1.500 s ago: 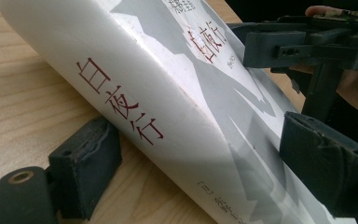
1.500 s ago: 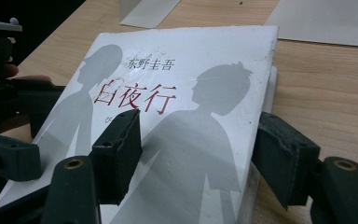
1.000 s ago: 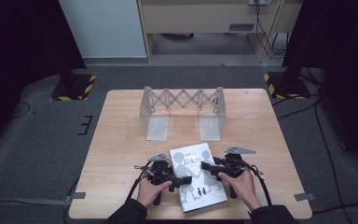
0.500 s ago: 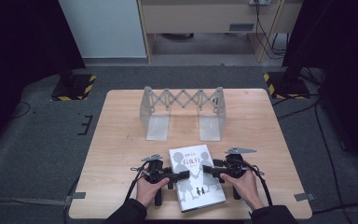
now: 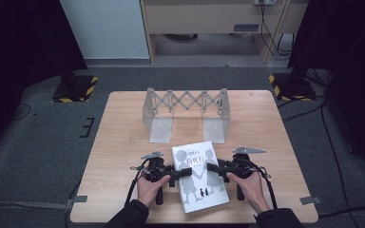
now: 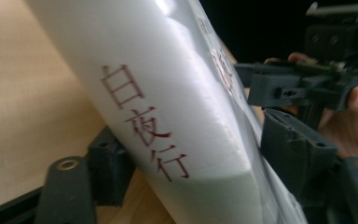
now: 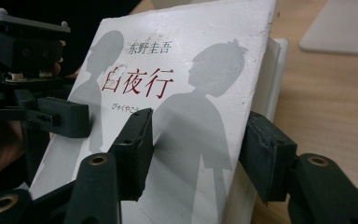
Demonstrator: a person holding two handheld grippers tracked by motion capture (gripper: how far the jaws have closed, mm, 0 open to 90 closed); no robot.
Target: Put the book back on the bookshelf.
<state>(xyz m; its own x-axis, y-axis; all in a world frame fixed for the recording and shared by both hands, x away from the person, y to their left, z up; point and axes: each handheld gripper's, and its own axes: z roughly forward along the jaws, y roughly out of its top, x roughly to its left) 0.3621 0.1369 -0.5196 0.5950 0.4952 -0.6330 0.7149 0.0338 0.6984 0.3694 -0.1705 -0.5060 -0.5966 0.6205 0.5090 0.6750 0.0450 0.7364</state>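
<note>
Gripping from both sides, the left gripper (image 5: 179, 172) and the right gripper (image 5: 210, 167) had just been closing their jaws on the white book (image 5: 198, 175), and each pair pinched one long edge, the spine in the left one. Both hands (image 5: 148, 189) came from the near edge, pointing inward at each other. The book was near the front of the wooden table (image 5: 123, 142), its long axis running away from the person, slightly tilted. A folding metal rack (image 5: 186, 111) stood well behind it.

A grey folding rack (image 5: 186, 114) stands on the wooden table (image 5: 275, 142), with striped stand bases (image 5: 74, 89) on the floor.
</note>
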